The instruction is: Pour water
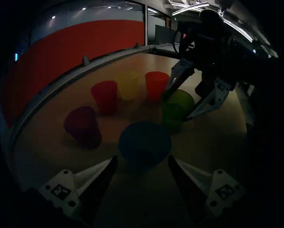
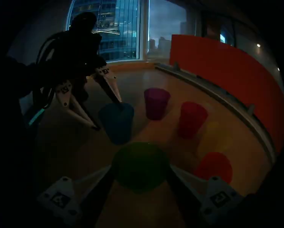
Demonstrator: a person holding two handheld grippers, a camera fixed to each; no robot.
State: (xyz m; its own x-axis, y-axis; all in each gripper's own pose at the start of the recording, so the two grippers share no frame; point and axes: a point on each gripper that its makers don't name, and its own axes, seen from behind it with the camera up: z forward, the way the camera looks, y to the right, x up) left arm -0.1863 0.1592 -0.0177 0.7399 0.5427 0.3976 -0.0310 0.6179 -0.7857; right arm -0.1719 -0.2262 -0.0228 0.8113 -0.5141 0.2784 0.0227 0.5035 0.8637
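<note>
On the dim wooden tabletop [image 1: 214, 148], the blue cup [image 1: 144, 142] sits between the left gripper [image 1: 142, 158]'s spread jaws, the green cup [image 2: 140, 161] between the right gripper [image 2: 140, 167]'s; whether either presses we cannot tell. We should squeeze evenly, lift upright, then tip slowly.

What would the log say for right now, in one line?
task: pour water | left gripper: around blue cup, grip unclear | right gripper: around green cup, grip unclear | both cups upright

blue cup [image 1: 144, 142] | between spread left tongs [image 1: 142, 159] | right tongs [image 1: 176, 106] flank green cup [image 1: 173, 116] | dim wooden table [image 1: 212, 142]
</note>
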